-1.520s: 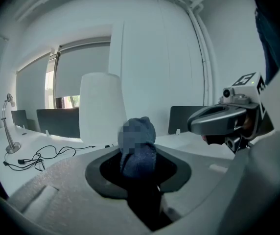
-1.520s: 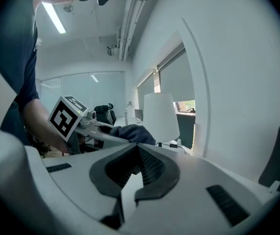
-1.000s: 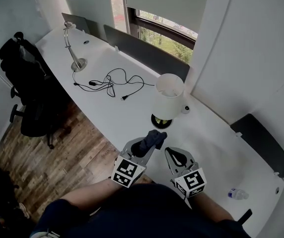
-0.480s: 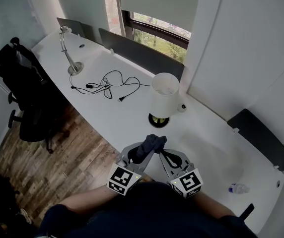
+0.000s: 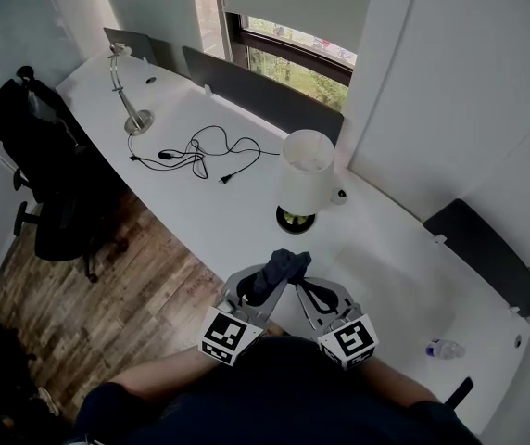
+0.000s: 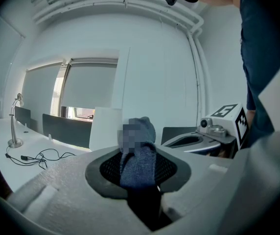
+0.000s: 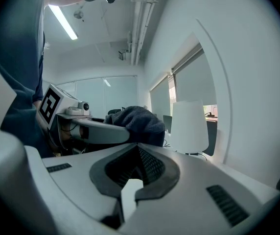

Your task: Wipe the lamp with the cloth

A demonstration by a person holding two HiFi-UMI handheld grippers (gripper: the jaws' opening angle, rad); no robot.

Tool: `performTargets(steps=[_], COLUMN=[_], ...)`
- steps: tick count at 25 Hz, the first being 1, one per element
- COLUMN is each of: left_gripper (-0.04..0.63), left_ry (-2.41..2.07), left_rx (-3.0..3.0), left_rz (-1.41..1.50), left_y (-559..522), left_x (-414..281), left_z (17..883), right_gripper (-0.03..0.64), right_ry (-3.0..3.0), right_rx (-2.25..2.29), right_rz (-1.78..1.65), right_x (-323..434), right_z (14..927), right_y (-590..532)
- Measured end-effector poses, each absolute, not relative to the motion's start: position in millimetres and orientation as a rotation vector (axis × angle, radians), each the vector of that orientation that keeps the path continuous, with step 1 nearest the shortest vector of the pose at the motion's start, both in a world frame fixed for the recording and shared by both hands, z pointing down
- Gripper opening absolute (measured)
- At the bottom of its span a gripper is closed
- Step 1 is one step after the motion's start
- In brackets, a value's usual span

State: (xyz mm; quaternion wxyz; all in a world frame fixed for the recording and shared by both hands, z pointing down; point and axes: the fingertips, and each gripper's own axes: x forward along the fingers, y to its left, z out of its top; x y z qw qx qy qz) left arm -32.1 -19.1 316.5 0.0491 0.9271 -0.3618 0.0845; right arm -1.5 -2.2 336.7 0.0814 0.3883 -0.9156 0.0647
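Observation:
The lamp (image 5: pixel 306 176) has a white shade and a dark round base, and stands on the white desk (image 5: pixel 200 207) in the head view. My left gripper (image 5: pixel 271 282) is shut on a dark blue cloth (image 5: pixel 283 265), held near the desk's front edge, short of the lamp. In the left gripper view the cloth (image 6: pixel 139 156) bunches up between the jaws, with the lamp shade (image 6: pixel 104 129) behind it. My right gripper (image 5: pixel 300 286) sits close beside the left, shut and holding nothing. In the right gripper view the gripper (image 7: pixel 138 149) faces the cloth (image 7: pixel 136 122) and the shade (image 7: pixel 189 126).
A metal desk lamp (image 5: pixel 126 82) and a loose black cable (image 5: pixel 200 146) lie at the desk's far left. A black office chair (image 5: pixel 47 184) stands on the wood floor. A small water bottle (image 5: pixel 441 348) lies at the right. Dark dividers (image 5: pixel 265 91) line the window side.
The two grippers have drawn slightly closer together and the head view has shifted a little. The cloth stays held and the lamp has not moved.

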Motion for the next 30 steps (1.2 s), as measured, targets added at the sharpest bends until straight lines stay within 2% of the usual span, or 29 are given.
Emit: performTargets(steps=[30], left_gripper=[0.118], left_ry=[-1.085], left_rx=[2.832], left_rz=[0.249], left_y=[-25.2], left_x=[-25.0], left_z=[317.9], right_gripper=[0.008], right_ry=[-2.730], right_rx=[1.145], right_rz=[0.181], right_x=[2.5], right_z=[337.1], right_y=[-9.4])
